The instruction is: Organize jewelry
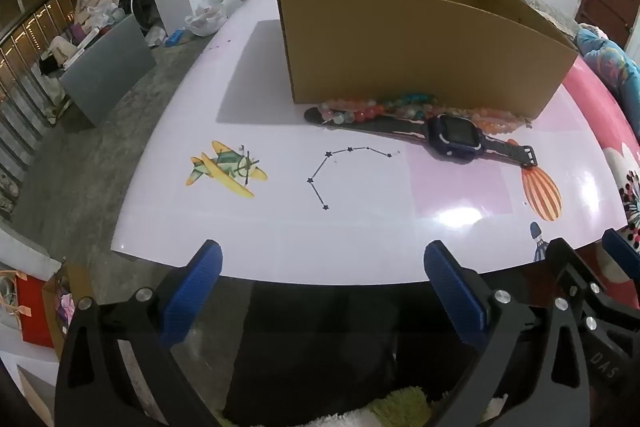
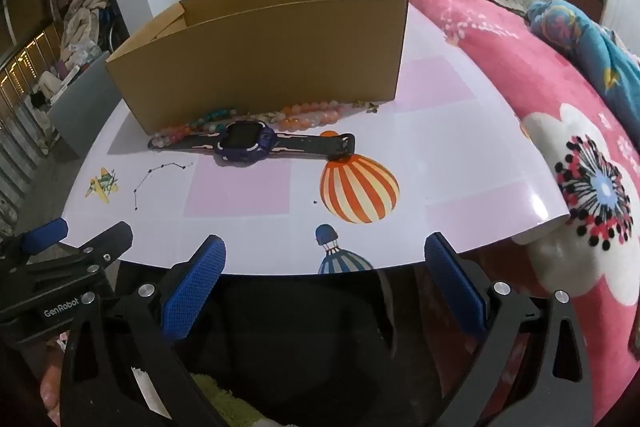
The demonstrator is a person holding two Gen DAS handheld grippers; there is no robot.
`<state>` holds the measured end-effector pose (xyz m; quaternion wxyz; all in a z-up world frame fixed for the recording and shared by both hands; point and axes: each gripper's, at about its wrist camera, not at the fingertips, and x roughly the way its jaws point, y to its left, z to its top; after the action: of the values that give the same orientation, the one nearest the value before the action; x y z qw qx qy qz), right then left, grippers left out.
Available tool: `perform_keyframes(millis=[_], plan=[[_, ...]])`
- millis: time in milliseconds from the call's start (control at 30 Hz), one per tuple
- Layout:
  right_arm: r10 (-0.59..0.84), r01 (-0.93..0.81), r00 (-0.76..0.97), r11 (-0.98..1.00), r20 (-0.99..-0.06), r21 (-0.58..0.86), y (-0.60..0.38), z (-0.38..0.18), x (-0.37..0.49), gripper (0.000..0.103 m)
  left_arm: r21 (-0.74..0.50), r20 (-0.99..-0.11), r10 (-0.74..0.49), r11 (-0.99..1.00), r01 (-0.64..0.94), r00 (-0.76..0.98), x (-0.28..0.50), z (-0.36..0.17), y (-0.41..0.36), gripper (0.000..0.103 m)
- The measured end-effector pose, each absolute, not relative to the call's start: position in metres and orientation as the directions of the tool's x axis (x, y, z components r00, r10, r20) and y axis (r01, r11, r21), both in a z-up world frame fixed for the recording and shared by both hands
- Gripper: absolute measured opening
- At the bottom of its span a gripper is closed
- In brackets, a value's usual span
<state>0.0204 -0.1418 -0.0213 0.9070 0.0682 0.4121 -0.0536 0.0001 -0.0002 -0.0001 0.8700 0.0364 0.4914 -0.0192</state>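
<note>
An open cardboard box (image 1: 420,39) (image 2: 260,43) stands on the white printed table (image 1: 360,235) (image 2: 440,155). Along its near wall lie several bead bracelets (image 1: 372,109) (image 2: 308,117) in pink, orange and teal. A dark blue smartwatch (image 1: 454,139) (image 2: 246,143) lies flat just in front of them, strap stretched out. My left gripper (image 1: 322,279) hangs open over the table's near edge, well short of the watch, nothing between its blue pads. My right gripper (image 2: 324,279) is open too, at the near edge, beside the left gripper (image 2: 60,247).
A pink flowered blanket (image 2: 540,115) covers the bed at the table's right. Left of the table is concrete floor with a grey panel (image 1: 104,75), bags and clutter. The table carries printed pictures: a plane (image 1: 226,169) and a striped balloon (image 2: 358,189).
</note>
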Motion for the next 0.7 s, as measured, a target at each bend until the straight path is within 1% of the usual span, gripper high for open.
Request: perform_keyframes(millis=[100,200,300,700], plan=[[-0.041,0.153,0.654,0.985,-0.756,0.079,-0.1419,-0.0207,0.0199,0.095,0.049,-0.850,0.006,0.997,0.066,0.527,-0.0006,0.0015,-0.0013,0.099],[-0.043,0.153,0.652,0.985,-0.757,0.076,-0.1419,-0.0201,0.0190,0.095,0.016,-0.853,-0.025,0.997,0.073,0.522,-0.0003,-0.0010,0.0034,0.099],[-0.042,0.155,0.649,0.985,-0.759,0.078,-0.1407,-0.0221,0.0208,0.095,0.033,-0.859,-0.010,0.997,0.074,0.512,0.0021,-0.0005,-0.0036,0.099],[-0.045,0.152,0.649,0.986,-0.759,0.072,-0.1428,-0.0173,0.0225,0.095,0.017,-0.856,-0.029,0.996,0.083,0.516,-0.0005,-0.0008,-0.0037,0.099]])
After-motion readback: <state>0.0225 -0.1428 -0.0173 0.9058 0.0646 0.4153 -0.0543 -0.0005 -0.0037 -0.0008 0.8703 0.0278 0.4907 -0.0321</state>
